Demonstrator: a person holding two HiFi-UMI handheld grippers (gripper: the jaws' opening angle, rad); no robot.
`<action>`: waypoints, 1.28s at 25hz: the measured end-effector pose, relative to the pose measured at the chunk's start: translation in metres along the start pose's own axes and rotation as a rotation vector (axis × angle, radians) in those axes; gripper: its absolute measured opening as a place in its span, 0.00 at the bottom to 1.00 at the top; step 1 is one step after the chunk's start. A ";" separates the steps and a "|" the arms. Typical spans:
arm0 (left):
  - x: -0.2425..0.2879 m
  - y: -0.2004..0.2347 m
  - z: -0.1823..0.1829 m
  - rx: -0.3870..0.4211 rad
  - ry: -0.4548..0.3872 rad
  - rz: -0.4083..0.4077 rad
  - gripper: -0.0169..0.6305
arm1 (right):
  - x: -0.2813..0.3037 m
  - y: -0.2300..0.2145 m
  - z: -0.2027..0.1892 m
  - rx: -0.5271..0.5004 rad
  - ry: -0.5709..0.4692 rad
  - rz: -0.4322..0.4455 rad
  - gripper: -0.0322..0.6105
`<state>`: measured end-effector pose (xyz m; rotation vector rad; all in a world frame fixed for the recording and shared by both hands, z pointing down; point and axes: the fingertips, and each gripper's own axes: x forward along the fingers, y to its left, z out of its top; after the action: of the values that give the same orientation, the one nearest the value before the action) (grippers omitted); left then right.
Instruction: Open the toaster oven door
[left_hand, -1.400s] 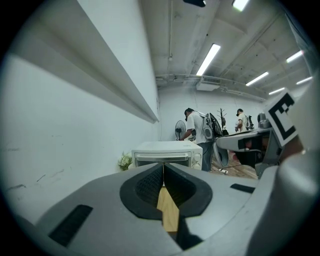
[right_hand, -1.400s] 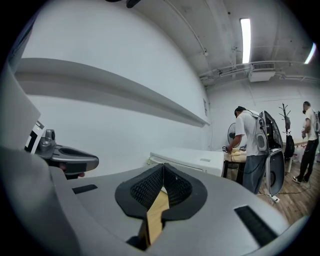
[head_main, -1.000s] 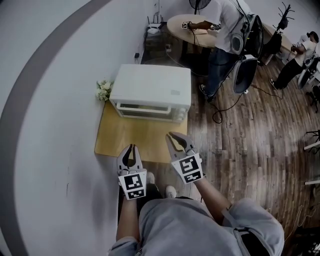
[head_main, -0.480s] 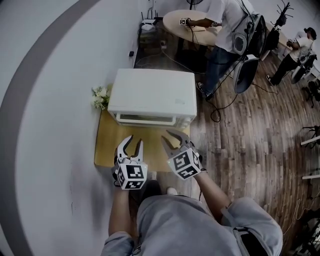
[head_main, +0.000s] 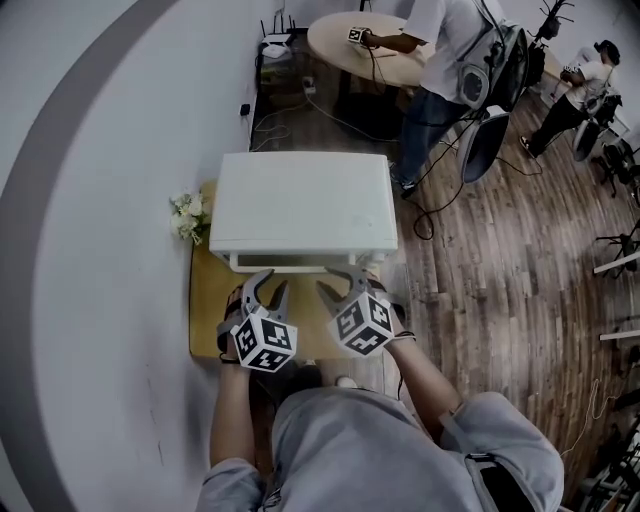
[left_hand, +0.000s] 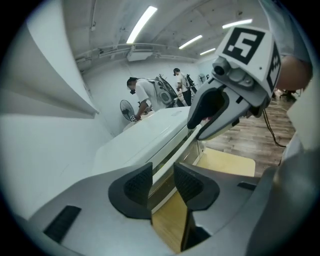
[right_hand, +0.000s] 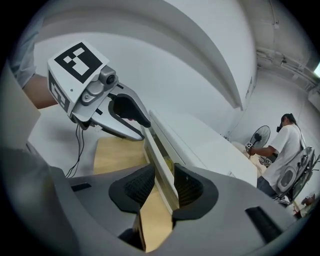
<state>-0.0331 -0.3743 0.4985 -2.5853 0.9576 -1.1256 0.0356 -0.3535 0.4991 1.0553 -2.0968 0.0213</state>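
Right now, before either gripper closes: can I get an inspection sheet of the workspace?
Surface: light wooden board, carries the oven.
Job's things: white box-shaped toaster oven, door looks shut; white bar handle along the top of its front.
Clutter: small bunch of white flowers by the oven's left side.
Grippers: left gripper open, jaws have just been opening, nothing gripped; right gripper open, the handle lines up with its gap, no grip seen.
Cables: black cables trail over the wooden plank floor.
Surroundings: white curved wall; standing person at a round table.
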 end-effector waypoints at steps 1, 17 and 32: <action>0.004 0.001 0.000 0.012 0.006 -0.015 0.22 | 0.003 -0.001 0.000 -0.002 0.012 0.008 0.21; 0.029 0.004 -0.017 0.098 0.046 -0.268 0.19 | 0.038 0.001 -0.009 0.012 0.181 0.107 0.20; 0.017 -0.003 -0.020 0.085 0.009 -0.333 0.17 | 0.031 0.013 -0.012 0.025 0.246 0.159 0.18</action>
<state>-0.0369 -0.3800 0.5238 -2.7372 0.4765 -1.2217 0.0234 -0.3624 0.5315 0.8514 -1.9538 0.2436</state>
